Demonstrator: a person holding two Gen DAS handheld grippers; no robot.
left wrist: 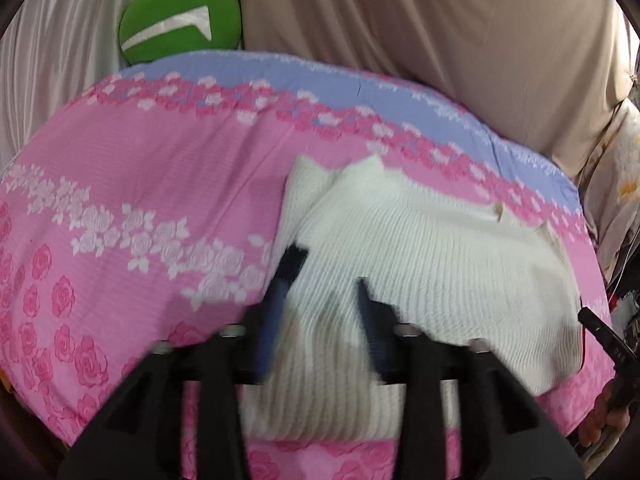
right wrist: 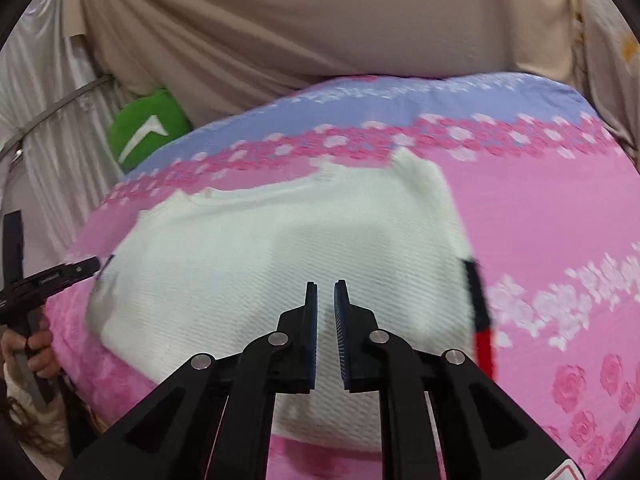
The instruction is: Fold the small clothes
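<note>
The left hand-held gripper [left wrist: 326, 270] is spread wide, its fingers straddling a raised fold of the white knit garment [left wrist: 432, 248]. The right hand-held gripper [right wrist: 326, 286] hovers just over the garment, fingers a narrow gap apart, holding nothing. The garment lies ahead on the pink floral bedsheet [left wrist: 132, 168]; motion blur smears its edges.

Pink rose-print bedsheet with a lilac-blue far border [left wrist: 140, 184] [right wrist: 540, 216] covers the whole work surface. Round green cushion with a white chevron mark [left wrist: 180, 24] [right wrist: 146, 130] sits past the far-left edge, touching the sheet's border. Beige draped cloth [left wrist: 420, 28] [right wrist: 300, 20] fills the far side. Pleated white satin curtain [left wrist: 52, 68] [right wrist: 44, 92] hangs far left, beside the cushion.
</note>
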